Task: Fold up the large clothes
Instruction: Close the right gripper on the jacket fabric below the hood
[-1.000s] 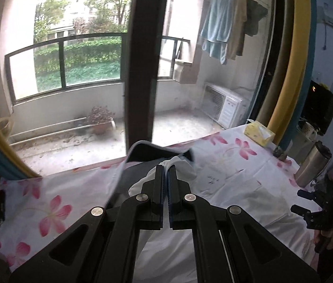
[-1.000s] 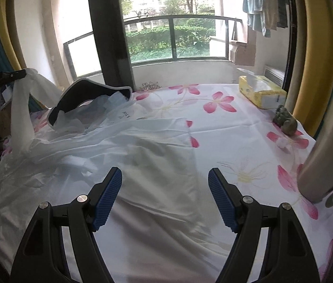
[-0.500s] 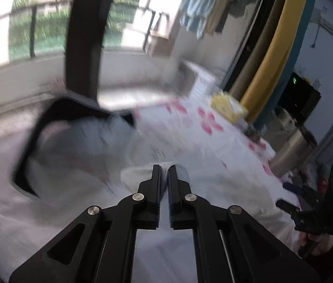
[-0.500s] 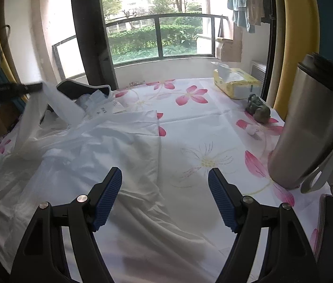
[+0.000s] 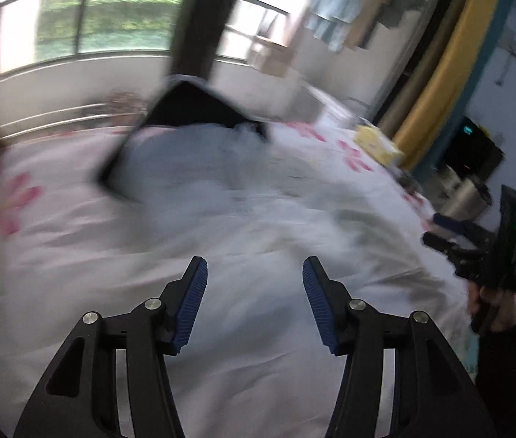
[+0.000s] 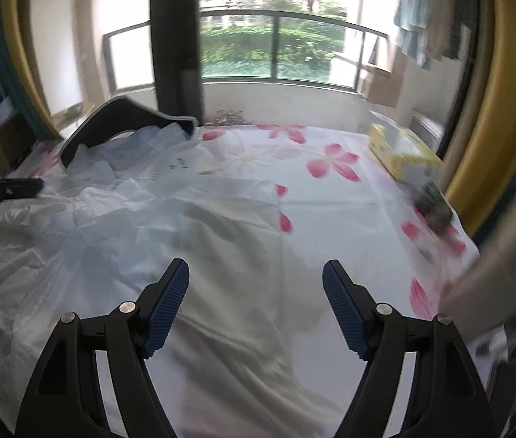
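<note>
A large thin white garment (image 5: 258, 219) lies crumpled across the flowered tablecloth, its black-brimmed hood (image 5: 192, 109) standing up at the far side. My left gripper (image 5: 254, 281) hovers low over the garment. Its jaws are opening and nothing is between the blue pads. The view is blurred. My right gripper (image 6: 256, 284) stands open over the garment's right part (image 6: 130, 237), holding nothing. The hood (image 6: 122, 116) is at the far left. The left gripper (image 6: 6, 188) shows at the left edge of the right wrist view. The right gripper (image 5: 451, 233), held in a hand, shows at the right of the left wrist view.
A yellow tissue box (image 6: 404, 149) and a small dark object (image 6: 435, 208) sit by the table's right edge. A steel flask (image 6: 506, 266) stands blurred at the near right. The balcony window and a dark post rise behind the table.
My left gripper, shut on a raised fold of the garment, came down toward the table and opened. The fold now lies on the garment. The right gripper stayed open.
</note>
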A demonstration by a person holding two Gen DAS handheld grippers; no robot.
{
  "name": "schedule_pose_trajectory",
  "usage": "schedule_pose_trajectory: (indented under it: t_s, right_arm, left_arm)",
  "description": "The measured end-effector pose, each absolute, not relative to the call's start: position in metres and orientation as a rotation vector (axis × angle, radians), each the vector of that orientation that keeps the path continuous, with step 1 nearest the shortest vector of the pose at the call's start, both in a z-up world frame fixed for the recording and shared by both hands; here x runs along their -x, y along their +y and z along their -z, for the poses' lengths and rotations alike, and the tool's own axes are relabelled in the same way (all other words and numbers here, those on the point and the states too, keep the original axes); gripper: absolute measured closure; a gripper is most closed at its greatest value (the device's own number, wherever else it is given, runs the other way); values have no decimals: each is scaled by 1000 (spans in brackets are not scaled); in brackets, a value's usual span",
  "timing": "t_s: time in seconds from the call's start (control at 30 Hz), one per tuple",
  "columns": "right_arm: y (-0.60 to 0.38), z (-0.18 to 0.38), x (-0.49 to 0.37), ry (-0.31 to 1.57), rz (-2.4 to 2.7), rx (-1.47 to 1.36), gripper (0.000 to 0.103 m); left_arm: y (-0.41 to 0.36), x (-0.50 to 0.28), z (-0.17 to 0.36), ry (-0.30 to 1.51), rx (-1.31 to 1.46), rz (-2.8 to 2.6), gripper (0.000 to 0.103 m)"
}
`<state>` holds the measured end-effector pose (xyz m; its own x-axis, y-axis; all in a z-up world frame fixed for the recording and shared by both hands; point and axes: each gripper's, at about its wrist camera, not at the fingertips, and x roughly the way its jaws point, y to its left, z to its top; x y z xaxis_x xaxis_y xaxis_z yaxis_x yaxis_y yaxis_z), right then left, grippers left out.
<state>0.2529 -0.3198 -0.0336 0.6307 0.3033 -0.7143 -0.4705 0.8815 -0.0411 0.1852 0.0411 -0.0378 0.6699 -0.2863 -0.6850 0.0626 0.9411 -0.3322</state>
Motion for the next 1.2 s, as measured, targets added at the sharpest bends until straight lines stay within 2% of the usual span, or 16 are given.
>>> schedule_pose_trajectory:
  t_s: [0.3,0.6,0.77,0.83,0.87,0.9,0.93,1.0,1.2]
  right_arm:
    - [-215,31,-287,771,-610,347,27]
    - [-125,62,-306,856,-702,524,28]
    - [-111,86,-309,941,-729,567,29]
    - [-113,94,-309,977,-749,557,40]
    - [-115,94,-309,983,-765,535,55]
    - [-116,92,-307,988,-792,516,79]
    - [-116,91,-306,984,-794,523,89]
    - [-116,88,-302,963,-789,550,93]
    - [-121,45,-298,815,-804,508,94]
  left_arm:
    - [139,-160,71,808,443,13,46]
    - [156,-153,99,808,516,5,46]
    - [152,-151,99,793,495,8,46]
    - [150,-151,100,788,483,10,46]
    - [151,-151,100,788,482,11,46]
    - [151,-151,100,788,481,12,46]
    - [151,-151,100,788,480,12,46]
    - [151,-150,100,788,479,11,46]
    - [148,-147,93,800,469,-4,46]
